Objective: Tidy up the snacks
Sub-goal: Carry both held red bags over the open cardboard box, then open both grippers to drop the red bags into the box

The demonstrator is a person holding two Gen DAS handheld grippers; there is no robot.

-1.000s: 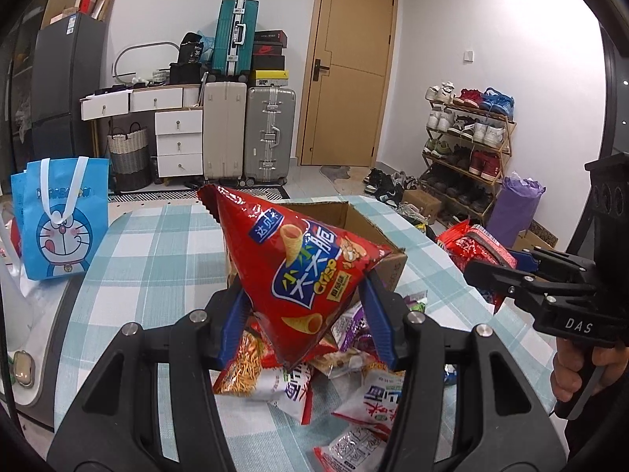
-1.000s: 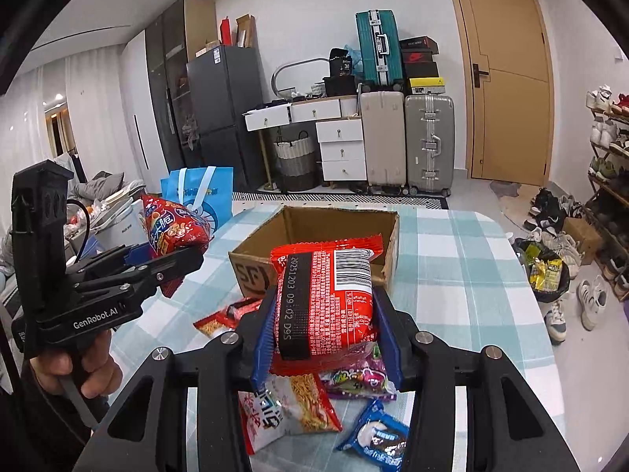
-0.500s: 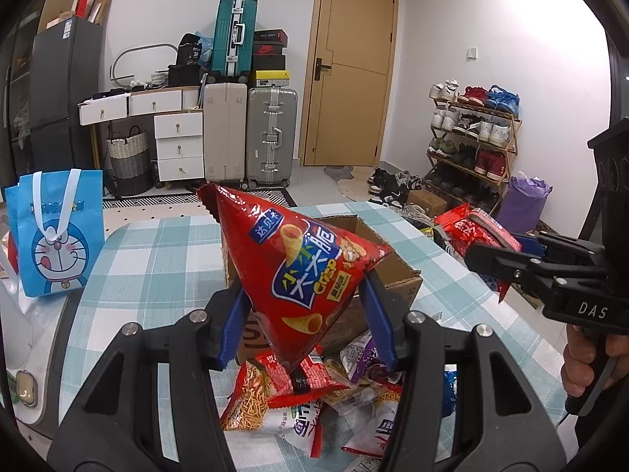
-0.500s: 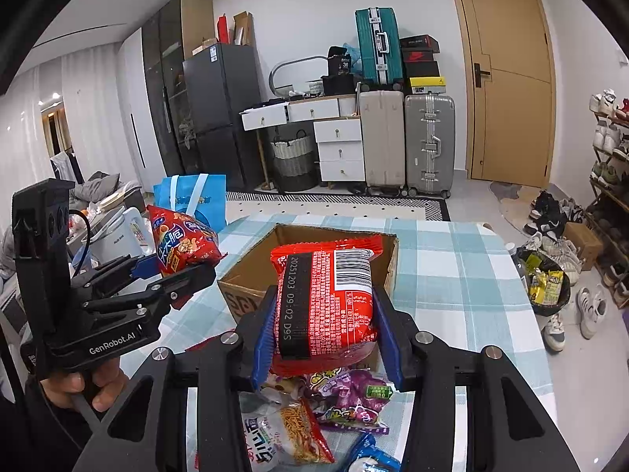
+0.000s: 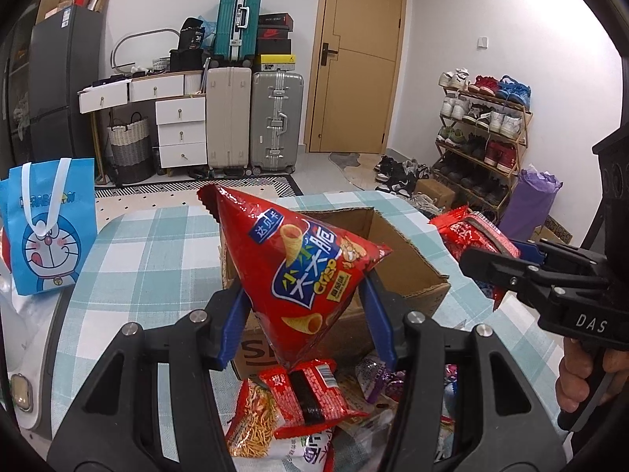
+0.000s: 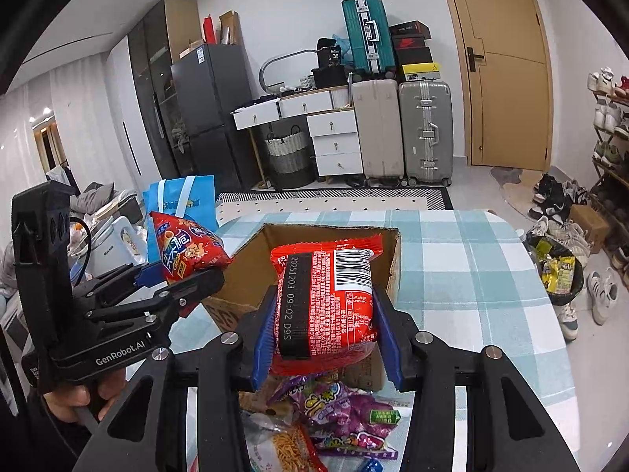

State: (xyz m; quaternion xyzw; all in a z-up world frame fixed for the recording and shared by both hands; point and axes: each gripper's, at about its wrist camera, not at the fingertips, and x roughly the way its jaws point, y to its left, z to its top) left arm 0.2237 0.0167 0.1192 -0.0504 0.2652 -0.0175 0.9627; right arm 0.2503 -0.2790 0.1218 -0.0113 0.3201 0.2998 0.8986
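My left gripper is shut on a red triangular crisp bag, held above the near edge of an open cardboard box. It also shows in the right wrist view. My right gripper is shut on a red noodle packet, held over the box's near wall. That packet shows at the right in the left wrist view. Several loose snack packs lie on the checked tablecloth in front of the box, among them a purple pack.
A blue cartoon tote bag stands at the table's left edge. The checked tablecloth runs right of the box. Suitcases, drawers and a door stand behind the table. A shoe rack is at the right.
Both grippers have moved forward and up towards the cardboard box, each keeping its snack. The loose snack pile now lies lower in both views.
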